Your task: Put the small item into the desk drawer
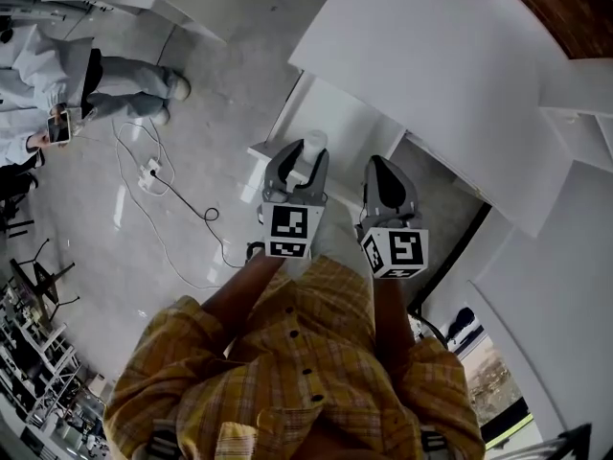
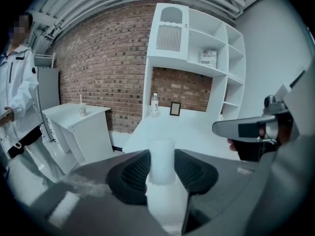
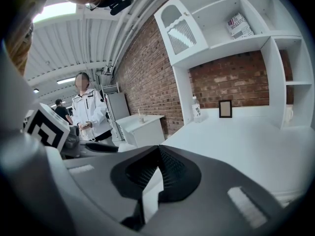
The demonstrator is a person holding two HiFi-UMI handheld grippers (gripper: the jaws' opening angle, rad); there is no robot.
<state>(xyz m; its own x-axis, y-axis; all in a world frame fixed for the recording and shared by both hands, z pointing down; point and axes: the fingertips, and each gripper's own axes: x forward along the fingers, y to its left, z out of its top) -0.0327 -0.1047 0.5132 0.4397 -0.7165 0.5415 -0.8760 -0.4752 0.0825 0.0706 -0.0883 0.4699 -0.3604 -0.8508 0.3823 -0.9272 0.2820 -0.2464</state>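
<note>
Holding the item [image 2: 162, 156] in my left tongs [image 2: 162, 168], I have it clamped upright between the ribbed pads [image 2: 132, 173], up in the air in front of me and short of the bench [image 1: 431, 65]. It is a small pale cylinder, cloudy and half see-through. I judge it to be light, thin-walled plastic: easy to carry, but smooth enough to slide and soft enough to dent if squeezed hard. The grip sits across its middle, which I think is the right place, since a hold near either end could let it tip out. My right tongs [image 3: 158, 149] are together at the tips with nothing in them, free for the drawer. I cannot pick out that drawer in any view.
</note>
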